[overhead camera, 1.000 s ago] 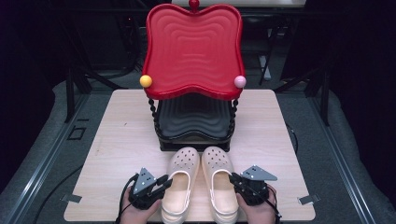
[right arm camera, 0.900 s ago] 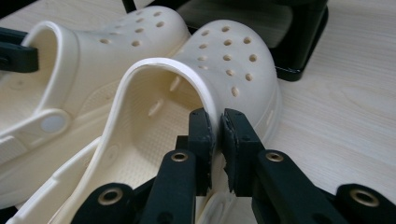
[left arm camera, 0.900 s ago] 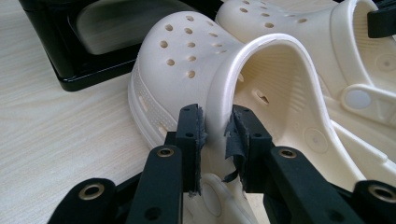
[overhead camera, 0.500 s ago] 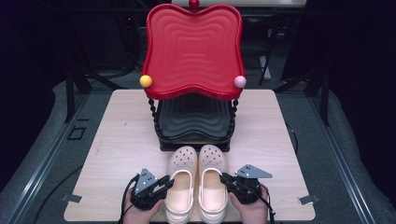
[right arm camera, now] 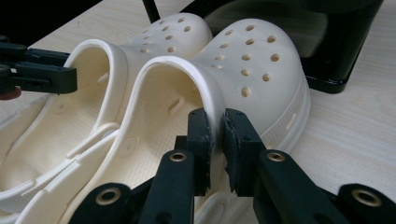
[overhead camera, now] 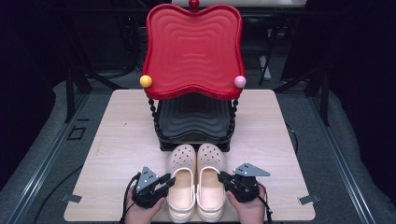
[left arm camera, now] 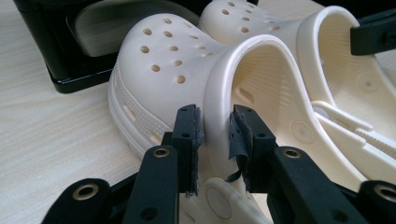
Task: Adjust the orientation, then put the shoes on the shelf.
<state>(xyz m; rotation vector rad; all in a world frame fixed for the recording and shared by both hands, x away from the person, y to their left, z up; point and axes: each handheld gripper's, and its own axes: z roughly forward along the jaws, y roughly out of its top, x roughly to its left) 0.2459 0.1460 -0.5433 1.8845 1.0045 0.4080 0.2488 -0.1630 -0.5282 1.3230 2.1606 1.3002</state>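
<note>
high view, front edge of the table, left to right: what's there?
left gripper → left clog → right clog → right gripper. All on the wooden table, in front of the black and red stand.

Two cream clogs (overhead camera: pixel 181 182) (overhead camera: pixel 210 179), two tools (overhead camera: pixel 156 184) (overhead camera: pixel 229 179) — one red-and-black rack (overhead camera: pixel 194 51), one table (overhead camera: pixel 121 135)

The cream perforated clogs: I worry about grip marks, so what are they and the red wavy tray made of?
Cream perforated clogs: seemingly soft moulded foam, matte, with round vent holes and thick rounded rims. Red wavy tray: probably hard plastic, glossy, with moulded ripples.
</note>
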